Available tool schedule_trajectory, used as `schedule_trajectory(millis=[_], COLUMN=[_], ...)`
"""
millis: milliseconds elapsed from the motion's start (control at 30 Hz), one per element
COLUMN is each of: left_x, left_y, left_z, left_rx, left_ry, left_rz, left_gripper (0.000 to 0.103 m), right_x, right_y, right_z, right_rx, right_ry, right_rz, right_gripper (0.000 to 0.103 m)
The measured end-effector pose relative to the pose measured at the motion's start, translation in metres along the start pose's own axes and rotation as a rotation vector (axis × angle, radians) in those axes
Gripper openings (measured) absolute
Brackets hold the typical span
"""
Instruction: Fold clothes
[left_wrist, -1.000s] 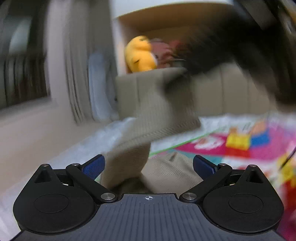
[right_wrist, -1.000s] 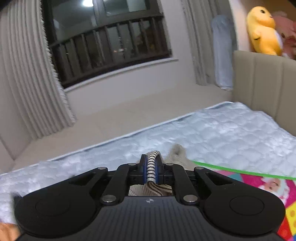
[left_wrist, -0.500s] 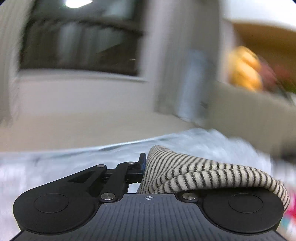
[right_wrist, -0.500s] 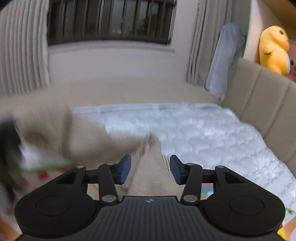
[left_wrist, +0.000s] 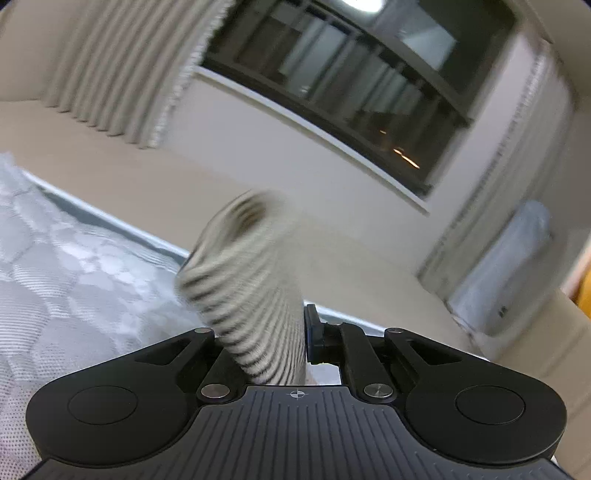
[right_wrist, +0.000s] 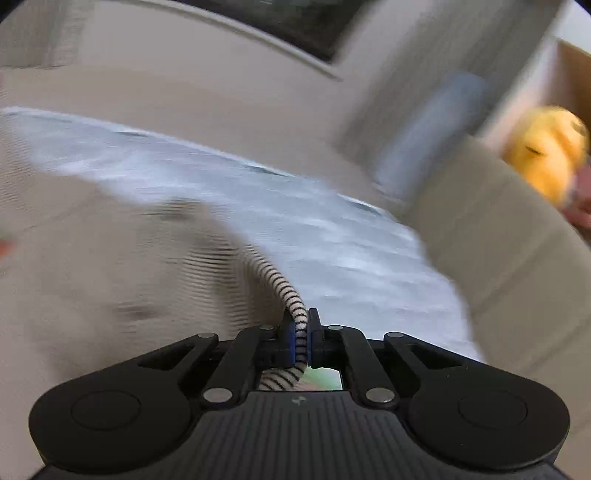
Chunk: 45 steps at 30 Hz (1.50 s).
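A white quilted mattress (left_wrist: 74, 280) spreads below a dark window (left_wrist: 354, 85). Over it hangs the striped beige garment (right_wrist: 122, 273), blurred. The right gripper (right_wrist: 301, 332) pinches its edge, and the left gripper (left_wrist: 291, 332) clamps another fold.

White quilted mattress (left_wrist: 55, 266) bottom left, pleated curtain (left_wrist: 122, 70) above it, dark barred window (left_wrist: 354, 77) behind. Beige padded headboard (right_wrist: 491, 236) on right, yellow plush toy (right_wrist: 550, 151) above it, blurred.
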<state>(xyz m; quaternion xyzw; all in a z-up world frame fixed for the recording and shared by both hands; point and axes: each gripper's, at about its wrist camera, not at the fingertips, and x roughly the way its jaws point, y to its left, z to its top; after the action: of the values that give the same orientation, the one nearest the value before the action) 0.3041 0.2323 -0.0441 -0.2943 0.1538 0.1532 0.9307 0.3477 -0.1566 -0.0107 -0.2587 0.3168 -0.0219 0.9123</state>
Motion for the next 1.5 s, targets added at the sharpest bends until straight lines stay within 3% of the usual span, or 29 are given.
schedule_trajectory(millis=[67,200,267,333,467,567,633,667,700,767,867,967,1067,1167,1233,1300,1400,1500], left_x=[0.006,0.015,0.016,0.015,0.007,0.006,0.002,-0.002,-0.006,-0.013,-0.032,-0.051,-0.055,-0.051,-0.046,-0.045,-0.043,-0.041], left_y=[0.002,0.002,0.001,0.001,0.005,0.009,0.005,-0.001,-0.008,-0.026,-0.062,-0.088,-0.105,-0.111,-0.106,-0.096,-0.085,-0.071], left_z=[-0.003,-0.005,-0.006,-0.004,-0.01,-0.007,-0.009,-0.011,-0.014,-0.025,-0.049,-0.077,-0.101,-0.119,-0.118,-0.106,-0.087,-0.073], left_rx=[0.006,0.026,0.034,0.045,0.045,-0.015,-0.031,-0.027,-0.021,0.018,0.171,0.298,0.394,0.425,0.418,0.38,0.401,0.411], left_ry=[0.006,0.031,0.04,0.036,0.022,0.024,0.034,0.049,0.065,0.116,0.228,0.399,0.541,0.621,0.626,0.575,0.434,0.289], left_rz=[0.025,0.063,0.08,0.096,0.153,0.157,0.126,0.095,0.066,-0.006,-0.127,-0.239,-0.27,-0.233,-0.193,-0.143,-0.01,0.104], left_gripper=[0.007,0.008,0.008,0.008,0.009,0.013,0.023,0.038,0.045,0.045,0.048,0.058,0.068,0.067,0.061,0.062,0.066,0.07], right_x=[0.029,0.084,0.102,0.107,0.064,0.013,-0.019,-0.029,-0.039,-0.046,-0.041,-0.027,-0.021,-0.041,-0.063,-0.087,-0.1,-0.088], right_y=[-0.025,-0.031,-0.03,-0.036,-0.046,-0.045,-0.042,-0.038,-0.035,-0.029,-0.027,-0.033,-0.031,-0.027,-0.013,0.006,0.041,0.076], right_z=[0.003,-0.01,-0.018,-0.021,-0.023,-0.028,-0.035,-0.044,-0.053,-0.07,-0.097,-0.114,-0.13,-0.135,-0.131,-0.125,-0.116,-0.112], right_rx=[0.04,0.019,-0.001,0.018,0.08,0.113,0.138,0.152,0.167,0.204,0.3,0.413,0.478,0.453,0.326,0.174,0.05,-0.077], right_ry=[0.033,0.127,0.165,0.165,0.067,0.002,-0.022,-0.004,0.013,0.058,0.106,0.121,0.128,0.064,-0.018,-0.1,-0.126,-0.118], right_rz=[-0.058,-0.117,-0.109,-0.113,-0.074,0.023,0.092,0.121,0.15,0.186,0.195,0.199,0.199,0.225,0.265,0.331,0.439,0.382], right_gripper=[0.005,0.006,0.023,0.033,0.042,0.05,0.054,0.054,0.054,0.054,0.054,0.054,0.054,0.054,0.054,0.055,0.059,0.057])
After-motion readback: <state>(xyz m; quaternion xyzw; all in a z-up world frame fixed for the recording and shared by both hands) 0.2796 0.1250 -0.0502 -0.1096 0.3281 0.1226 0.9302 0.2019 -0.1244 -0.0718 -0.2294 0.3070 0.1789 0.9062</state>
